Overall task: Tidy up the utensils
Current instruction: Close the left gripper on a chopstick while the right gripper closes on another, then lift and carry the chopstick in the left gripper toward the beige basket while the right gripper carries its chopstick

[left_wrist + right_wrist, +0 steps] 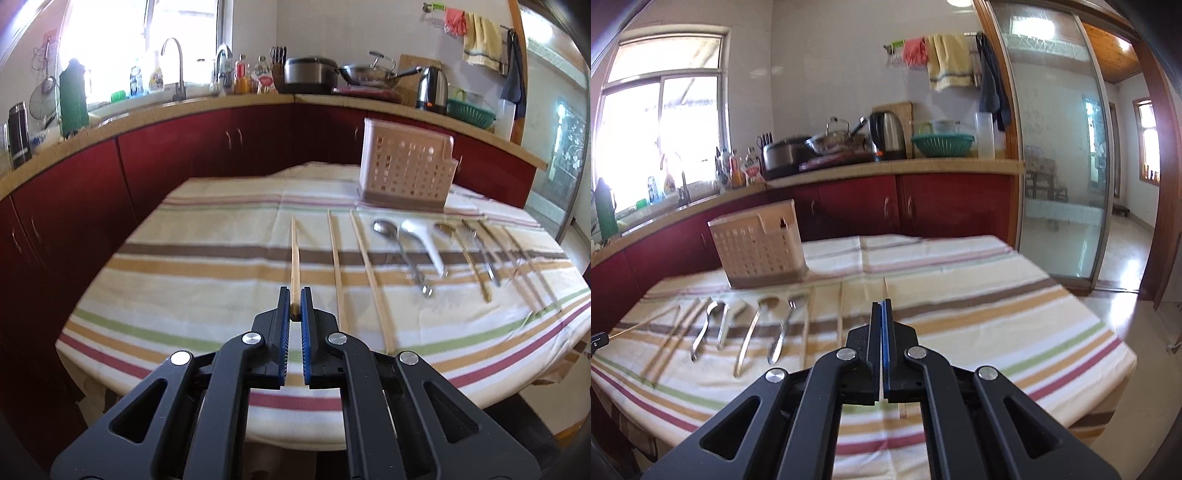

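A slender wooden chopstick is pinched at its near end between the blue ribbed pads of the left gripper, its shaft pointing far across the striped cloth. The right gripper is seen pressed fully closed, with nothing visible between its pads. Further right of the held chopstick, two loose chopsticks, metal spoons and a white ladle are laid in a row. A beige perforated plastic basket stands at the far side.
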`<state>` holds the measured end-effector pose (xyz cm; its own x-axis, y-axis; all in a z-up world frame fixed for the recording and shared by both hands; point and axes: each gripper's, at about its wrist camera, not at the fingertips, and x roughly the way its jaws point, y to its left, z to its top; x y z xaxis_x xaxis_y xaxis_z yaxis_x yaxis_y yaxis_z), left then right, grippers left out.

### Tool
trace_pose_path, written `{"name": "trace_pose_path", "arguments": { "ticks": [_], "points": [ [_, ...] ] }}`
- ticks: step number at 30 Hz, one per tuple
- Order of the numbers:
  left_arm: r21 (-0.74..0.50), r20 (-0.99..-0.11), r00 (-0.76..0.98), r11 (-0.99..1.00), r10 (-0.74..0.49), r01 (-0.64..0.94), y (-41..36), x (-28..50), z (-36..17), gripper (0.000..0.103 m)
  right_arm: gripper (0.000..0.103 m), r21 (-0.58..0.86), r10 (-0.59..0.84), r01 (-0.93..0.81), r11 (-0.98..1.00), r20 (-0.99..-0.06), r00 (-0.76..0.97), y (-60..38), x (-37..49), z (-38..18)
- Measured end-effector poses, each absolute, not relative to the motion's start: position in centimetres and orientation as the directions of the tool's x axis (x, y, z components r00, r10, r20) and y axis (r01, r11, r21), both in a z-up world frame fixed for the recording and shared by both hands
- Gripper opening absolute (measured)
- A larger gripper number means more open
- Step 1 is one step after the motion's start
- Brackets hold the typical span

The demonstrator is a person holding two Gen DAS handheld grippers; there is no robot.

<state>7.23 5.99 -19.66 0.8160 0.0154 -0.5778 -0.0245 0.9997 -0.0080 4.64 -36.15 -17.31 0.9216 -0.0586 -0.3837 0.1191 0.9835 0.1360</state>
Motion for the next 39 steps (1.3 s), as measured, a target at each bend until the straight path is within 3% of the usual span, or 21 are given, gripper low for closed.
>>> {"name": "trace_pose_path", "arguments": {
  "ticks": [6,12,16,27,29,30,39],
  "points": [
    [-0.017,-0.532,0.846,1.0,0.0,-0.011,5.9,7.5,-16.5,0.006,0.001,0.138,-0.055,0.109,0.984,-0.342,0.938,-36.2,5.2,-15.4],
    [-0.006,-0.518,0.855,1.0,0.006,-0.01,5.7,7.8,-15.8,0.006,0.002,0.186,-0.011,0.089,0.978,-0.383,0.924,-37.0,5.6,-16.8],
    [-0.013,-0.534,0.845,1.0,0.01,-0.02,5.7,7.6,-17.0,0.006,0.023,0.18,-0.02,0.115,0.977,-0.46,0.888,-37.1,5.6,-20.3],
    [-0.036,-0.531,0.847,0.999,-0.006,-0.016,6.1,6.9,-17.6,0.006,0.022,0.166,-0.028,0.166,0.972,-0.62,0.784,-37.2,6.8,-26.2],
    [-0.035,-0.532,0.846,0.999,-0.004,-0.017,6.2,7.0,-17.6,0.006,0.018,0.13,-0.052,0.166,0.977,-0.616,0.786,-36.9,6.8,-26.4],
    [-0.036,-0.532,0.846,0.999,-0.004,-0.018,6.2,7.0,-17.6,0.006,0.007,0.109,-0.058,0.159,0.981,-0.62,0.782,-36.6,6.9,-26.4],
    [-0.037,-0.523,0.853,0.999,-0.001,-0.021,6.3,6.9,-16.9,0.006,0.007,0.1,-0.049,0.12,0.988,-0.532,0.845,-35.9,5.6,-22.3]
  ]
}}
